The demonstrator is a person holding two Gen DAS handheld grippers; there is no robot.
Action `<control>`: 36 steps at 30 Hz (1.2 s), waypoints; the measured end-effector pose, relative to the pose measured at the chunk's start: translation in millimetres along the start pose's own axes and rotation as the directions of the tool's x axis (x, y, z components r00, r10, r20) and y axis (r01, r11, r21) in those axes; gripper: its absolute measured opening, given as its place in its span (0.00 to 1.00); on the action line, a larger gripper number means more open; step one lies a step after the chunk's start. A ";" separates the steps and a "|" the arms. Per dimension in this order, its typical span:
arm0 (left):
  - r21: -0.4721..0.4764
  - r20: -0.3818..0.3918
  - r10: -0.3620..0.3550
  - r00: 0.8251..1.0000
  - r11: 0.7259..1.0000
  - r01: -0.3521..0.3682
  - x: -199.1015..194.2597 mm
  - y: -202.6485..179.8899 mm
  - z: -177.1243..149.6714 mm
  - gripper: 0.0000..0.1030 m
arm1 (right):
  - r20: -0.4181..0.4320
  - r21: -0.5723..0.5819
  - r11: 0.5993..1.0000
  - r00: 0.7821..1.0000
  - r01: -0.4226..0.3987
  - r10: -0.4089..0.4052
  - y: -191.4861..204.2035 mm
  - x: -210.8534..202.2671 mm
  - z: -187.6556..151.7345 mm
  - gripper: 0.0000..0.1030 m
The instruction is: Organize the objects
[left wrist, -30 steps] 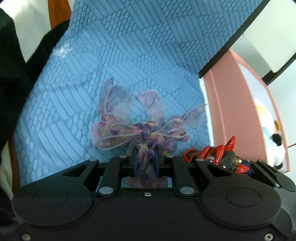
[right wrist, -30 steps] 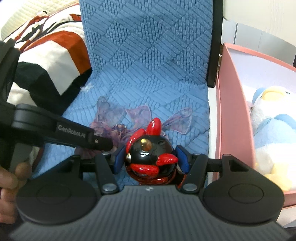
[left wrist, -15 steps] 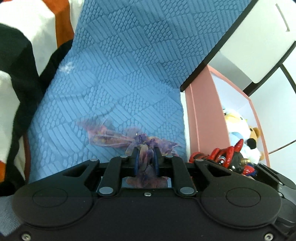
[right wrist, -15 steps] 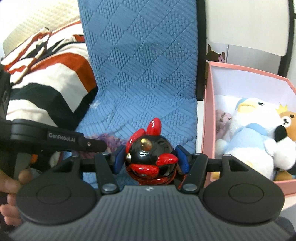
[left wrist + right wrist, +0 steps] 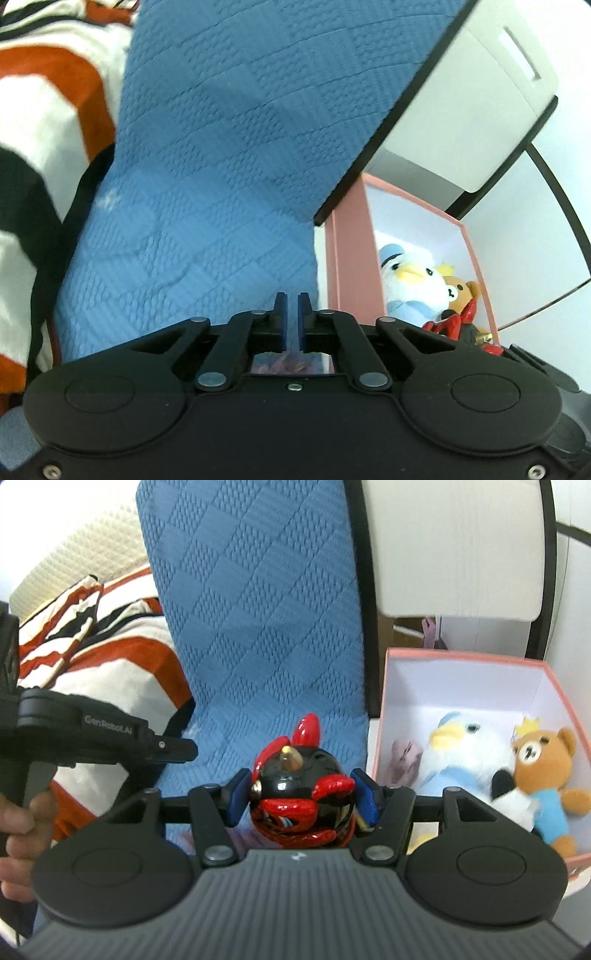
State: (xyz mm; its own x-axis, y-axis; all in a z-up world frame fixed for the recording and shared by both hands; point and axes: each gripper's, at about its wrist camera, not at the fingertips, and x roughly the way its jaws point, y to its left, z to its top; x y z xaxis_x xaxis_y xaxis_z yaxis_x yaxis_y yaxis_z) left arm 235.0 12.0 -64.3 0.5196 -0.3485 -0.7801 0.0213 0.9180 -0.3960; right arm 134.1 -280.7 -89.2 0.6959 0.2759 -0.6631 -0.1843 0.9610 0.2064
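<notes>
My right gripper (image 5: pixel 301 794) is shut on a round black toy with red flames and a gold horn (image 5: pixel 295 775), held above the blue quilt (image 5: pixel 258 627). That toy (image 5: pixel 458 321) also shows at the right edge of the left wrist view. My left gripper (image 5: pixel 291 314) is shut, its blue pads almost touching with nothing visible between their tips. Purple fabric bits (image 5: pixel 288 365) show only in the gap behind the pads. A pale purple patch (image 5: pixel 221 838) lies low under the right gripper. The left gripper (image 5: pixel 177 746) reaches in from the left of the right wrist view.
A pink box (image 5: pixel 380 716) stands right of the quilt and holds a white-and-blue plush duck (image 5: pixel 465 746), a brown bear (image 5: pixel 543 764) and a small pink plush (image 5: pixel 404 753). A red, white and black striped blanket (image 5: pixel 122 664) lies left. A hand (image 5: pixel 18 823) grips the left handle.
Both grippers have risen from the quilt. The purple bow that was between the left pads is gone from them, and the pads have closed. The pink box has come into fuller view.
</notes>
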 end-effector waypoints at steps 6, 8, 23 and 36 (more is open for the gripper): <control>0.038 0.010 0.001 1.000 0.999 -0.001 -2.1 -29.7 13.9 0.01 | 0.018 0.031 1.000 1.000 0.000 0.000 -24.6 -11.9 14.1 0.59; 0.048 0.002 0.008 1.000 0.999 -0.008 0.2 -34.0 12.4 0.02 | 0.026 0.032 0.999 1.000 0.006 -0.006 -30.9 -14.5 15.9 0.60; 0.110 -0.244 0.071 0.967 0.993 -0.045 60.8 -1.8 -99.8 0.55 | 0.012 0.084 0.996 1.000 0.001 -0.002 -43.3 -23.7 -7.1 0.60; 0.202 -0.327 0.103 0.940 0.979 -0.037 109.5 -13.3 -159.4 0.32 | 0.043 0.094 0.995 0.999 0.016 -0.020 -45.3 -39.5 -20.2 0.59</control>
State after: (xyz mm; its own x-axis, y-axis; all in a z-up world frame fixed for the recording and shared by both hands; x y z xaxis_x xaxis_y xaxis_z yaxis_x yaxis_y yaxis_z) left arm 155.5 -68.5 -221.7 0.2114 -0.2948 -0.9319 0.1746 0.9495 -0.2608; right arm 100.9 -334.8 -86.9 0.7285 0.2554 -0.6357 -0.1069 0.9589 0.2628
